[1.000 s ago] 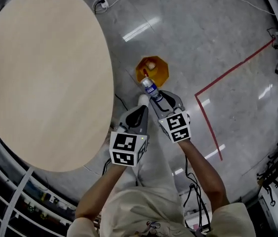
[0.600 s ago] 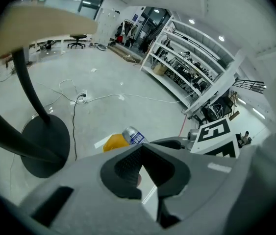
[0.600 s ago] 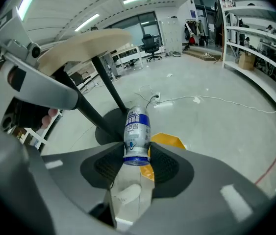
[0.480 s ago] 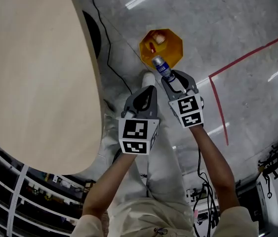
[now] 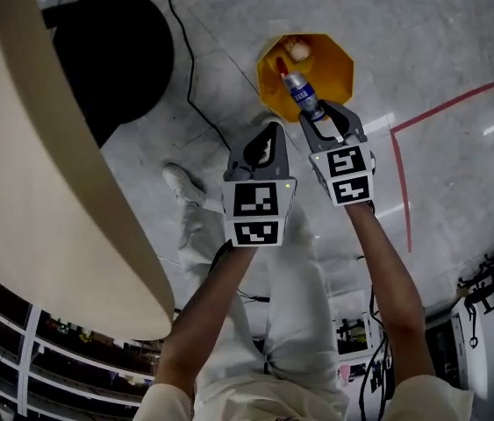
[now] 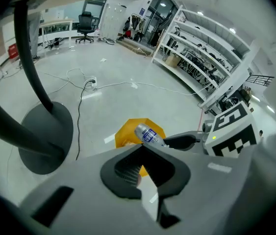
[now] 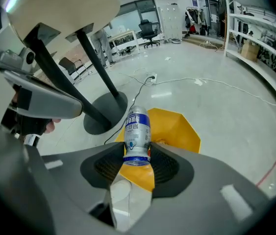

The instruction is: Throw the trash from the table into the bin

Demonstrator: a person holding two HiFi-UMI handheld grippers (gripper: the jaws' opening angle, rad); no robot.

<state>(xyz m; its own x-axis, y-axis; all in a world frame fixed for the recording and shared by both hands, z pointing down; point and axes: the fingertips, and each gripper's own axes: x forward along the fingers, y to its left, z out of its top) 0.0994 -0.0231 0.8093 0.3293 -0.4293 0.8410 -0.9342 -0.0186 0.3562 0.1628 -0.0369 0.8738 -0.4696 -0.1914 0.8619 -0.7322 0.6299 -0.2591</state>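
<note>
A small silver bottle (image 5: 302,93) with a blue label is the trash in hand; my right gripper (image 5: 321,117) is shut on its lower end. The bottle's top points out over the near rim of the orange bin (image 5: 339,55), which stands on the floor. In the right gripper view the bottle (image 7: 137,133) sits between the pads with the bin (image 7: 177,129) just beyond. My left gripper (image 5: 260,152) hangs beside it, open and empty. Through its jaws in the left gripper view I see the bin (image 6: 128,133) and the bottle (image 6: 149,135).
A pale crumpled piece (image 5: 297,49) and a red bit (image 5: 282,62) lie in the bin. The round wooden table (image 5: 18,191) stands at left on a black pedestal base (image 5: 110,51). A cable (image 5: 189,68) runs across the floor and red tape (image 5: 457,103) marks it at right.
Both grippers have sunk toward the floor with the bottle still held. The bin now looks larger and closer, and the table's base has come into view.
</note>
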